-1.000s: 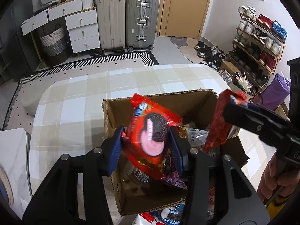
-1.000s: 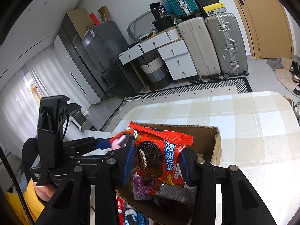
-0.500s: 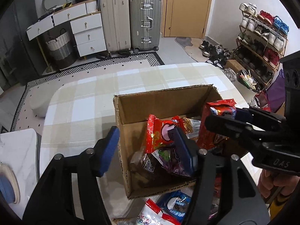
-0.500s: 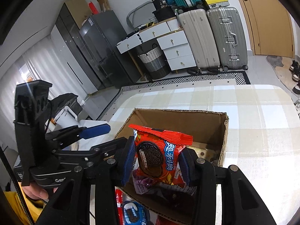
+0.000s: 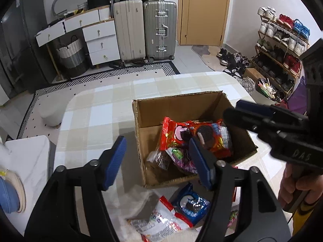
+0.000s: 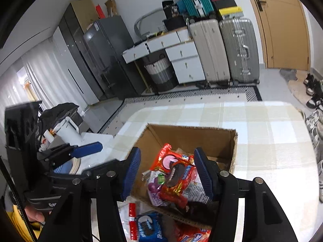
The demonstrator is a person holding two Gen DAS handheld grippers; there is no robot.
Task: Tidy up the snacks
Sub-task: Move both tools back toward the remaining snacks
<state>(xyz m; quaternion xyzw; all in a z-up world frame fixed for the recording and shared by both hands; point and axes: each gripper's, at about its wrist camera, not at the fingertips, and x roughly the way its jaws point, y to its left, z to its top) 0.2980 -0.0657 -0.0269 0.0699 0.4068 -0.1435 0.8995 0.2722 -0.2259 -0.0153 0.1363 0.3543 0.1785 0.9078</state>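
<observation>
Table under a beige checked cloth lies bare beyond and left of the cardboard box, which stands near its front edge. Left gripper hovers at the box's left wall, jaws opening, nothing between them. Right gripper tilts down over the box, jaws opening, pads clear of the snacks below. Two red Oreo packets lie inside on a purple pack; a blue Oreo packet lies outside, just before the box.
</observation>
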